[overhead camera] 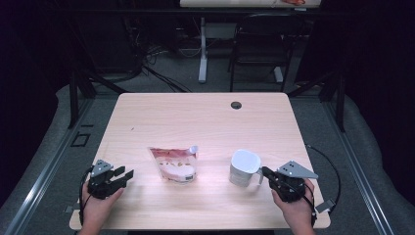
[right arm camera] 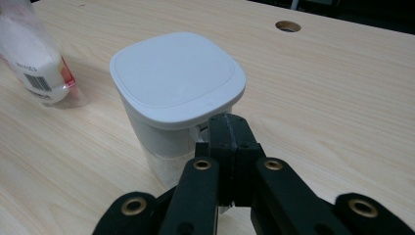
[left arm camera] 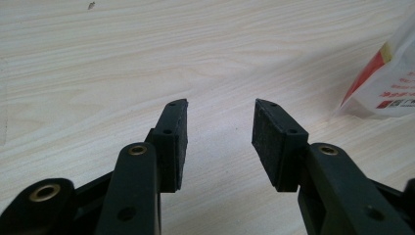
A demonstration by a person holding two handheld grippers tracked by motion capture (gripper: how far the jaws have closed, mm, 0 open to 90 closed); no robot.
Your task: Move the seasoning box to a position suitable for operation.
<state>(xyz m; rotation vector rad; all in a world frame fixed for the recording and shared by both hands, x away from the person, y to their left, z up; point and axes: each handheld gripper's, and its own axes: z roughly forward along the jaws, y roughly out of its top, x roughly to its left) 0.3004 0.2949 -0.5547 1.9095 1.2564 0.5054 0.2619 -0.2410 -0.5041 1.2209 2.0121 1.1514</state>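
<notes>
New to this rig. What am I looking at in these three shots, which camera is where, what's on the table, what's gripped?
There is no robot arm here: a person holds a two-jaw gripper in each hand. The high view looks down on the wooden table from above the person's side. The other two cameras ride on the grippers and look along their black jaws.

On the table lie a clear pouch with red print and a white lidded container with a handle.

The left gripper rests near the table's left corner, jaws apart, with nothing between them; the pouch is off to its right.

The right gripper is closed at the container's side; it appears to pinch the handle, though the jaws hide the contact.
</notes>
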